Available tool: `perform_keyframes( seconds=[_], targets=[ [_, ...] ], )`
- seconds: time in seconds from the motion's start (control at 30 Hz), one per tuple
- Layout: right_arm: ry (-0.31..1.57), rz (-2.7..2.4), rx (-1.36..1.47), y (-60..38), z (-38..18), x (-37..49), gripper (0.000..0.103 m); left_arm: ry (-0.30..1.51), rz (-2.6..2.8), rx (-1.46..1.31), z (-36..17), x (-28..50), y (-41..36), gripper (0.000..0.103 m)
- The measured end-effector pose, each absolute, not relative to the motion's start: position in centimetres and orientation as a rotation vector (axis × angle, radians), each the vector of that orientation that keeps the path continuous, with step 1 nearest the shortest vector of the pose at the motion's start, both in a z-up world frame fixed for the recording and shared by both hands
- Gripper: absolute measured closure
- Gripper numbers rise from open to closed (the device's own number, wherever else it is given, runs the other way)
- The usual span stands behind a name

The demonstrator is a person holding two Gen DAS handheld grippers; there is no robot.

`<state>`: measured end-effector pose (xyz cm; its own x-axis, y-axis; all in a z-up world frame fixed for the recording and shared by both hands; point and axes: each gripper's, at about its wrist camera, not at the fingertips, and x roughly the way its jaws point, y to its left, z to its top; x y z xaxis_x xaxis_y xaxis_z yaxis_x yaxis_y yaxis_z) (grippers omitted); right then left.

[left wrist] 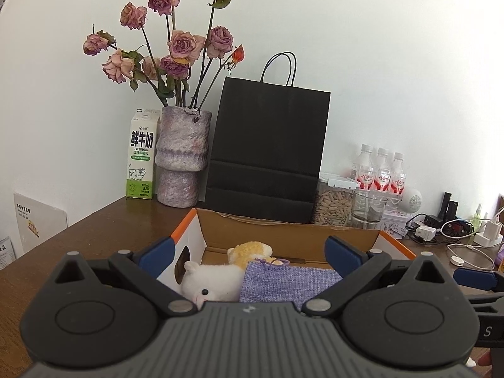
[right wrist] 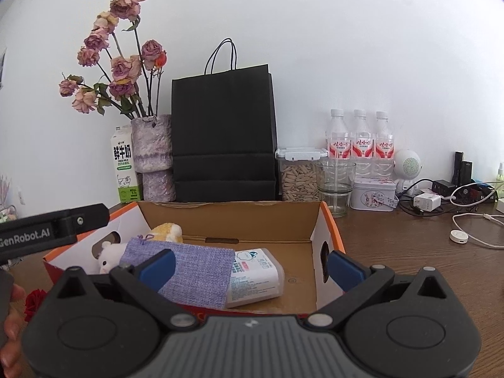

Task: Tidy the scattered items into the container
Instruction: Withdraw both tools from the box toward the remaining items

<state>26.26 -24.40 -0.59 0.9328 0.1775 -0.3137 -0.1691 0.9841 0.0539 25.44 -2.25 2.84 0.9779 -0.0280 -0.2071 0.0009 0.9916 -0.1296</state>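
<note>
Lying in the box (right wrist: 318,220) on the tabletop (right wrist: 409,252), the pouch (right wrist: 189,267) rests over a white plush (left wrist: 211,280) and tissue pack (right wrist: 255,277), just ahead of both tongs: left tongs (left wrist: 249,255) and right tongs (right wrist: 249,267) gape wide, holding nothing.

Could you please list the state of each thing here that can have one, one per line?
Left gripper: open, empty.
Right gripper: open, empty.
Cardboard box: open, partly filled.
Purple pouch: in the box, drawstring tied.
Tissue pack: in the box, lying flat.
White plush: in the box.
Seed jar: lid on.
Glass: upright, empty.
</note>
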Motion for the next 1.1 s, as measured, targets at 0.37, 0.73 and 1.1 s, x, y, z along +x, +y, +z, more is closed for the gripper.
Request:
perform_keyframes(
  seconds=[0.37, 0.73, 1.1],
  targets=[
    [0.291, 0.165, -0.017, -24.9, -1.7, 22.2, 0.0, 0.162, -0.035, -0.099, 2.3, 21.9, -2.1, 0.0],
    [0.322, 0.156, -0.024, -25.4, -2.5, 19.1, 0.0, 0.193, 0.078, -0.092, 1.1, 18.4, -0.1, 0.0],
    [0.36, 0.17, 0.0, -26.5, -2.7, 16.1, 0.0, 0.225, 0.119, -0.068, 0.4, 16.2, 1.4, 0.0]
  ],
)
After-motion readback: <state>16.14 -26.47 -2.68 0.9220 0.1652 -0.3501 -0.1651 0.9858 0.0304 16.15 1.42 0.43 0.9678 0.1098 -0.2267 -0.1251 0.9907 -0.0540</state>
